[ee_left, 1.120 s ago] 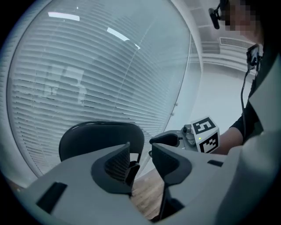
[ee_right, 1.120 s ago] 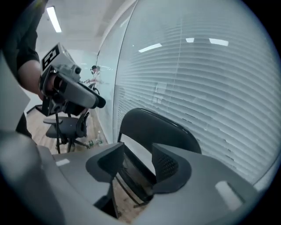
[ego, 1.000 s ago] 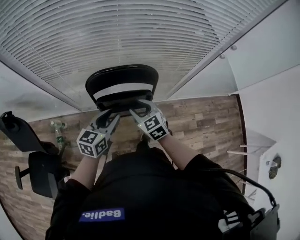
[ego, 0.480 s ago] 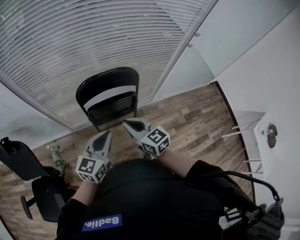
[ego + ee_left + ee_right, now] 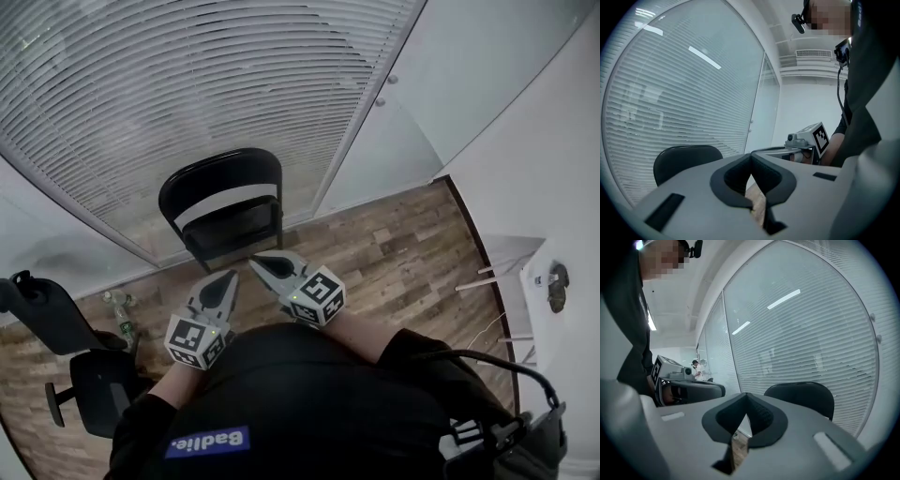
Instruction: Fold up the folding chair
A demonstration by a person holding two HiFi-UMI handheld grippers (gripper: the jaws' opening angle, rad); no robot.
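The black folding chair (image 5: 223, 202) stands upright close to the window blinds, its seat lying flat against the back frame. Both grippers hang apart from it, in front of my chest. My left gripper (image 5: 228, 277) is shut with nothing in it. To its right, my right gripper (image 5: 256, 262) is also shut and empty. In the left gripper view, the chair back (image 5: 684, 159) shows beyond the closed jaws of the left gripper (image 5: 750, 157), with the right gripper's marker cube (image 5: 819, 136) at the right. The right gripper view has the chair (image 5: 802, 397) behind the right gripper (image 5: 746, 395).
A black office chair (image 5: 66, 347) stands at the left, with a green bottle (image 5: 122, 319) on the wood floor (image 5: 403, 244) beside it. Glass walls with blinds (image 5: 187, 84) run behind the chair. A white door with a handle (image 5: 558, 286) is at the right.
Both grippers have come off the chair's seat and drawn back toward my body, their jaws closing empty. The chair stays upright by the blinds.
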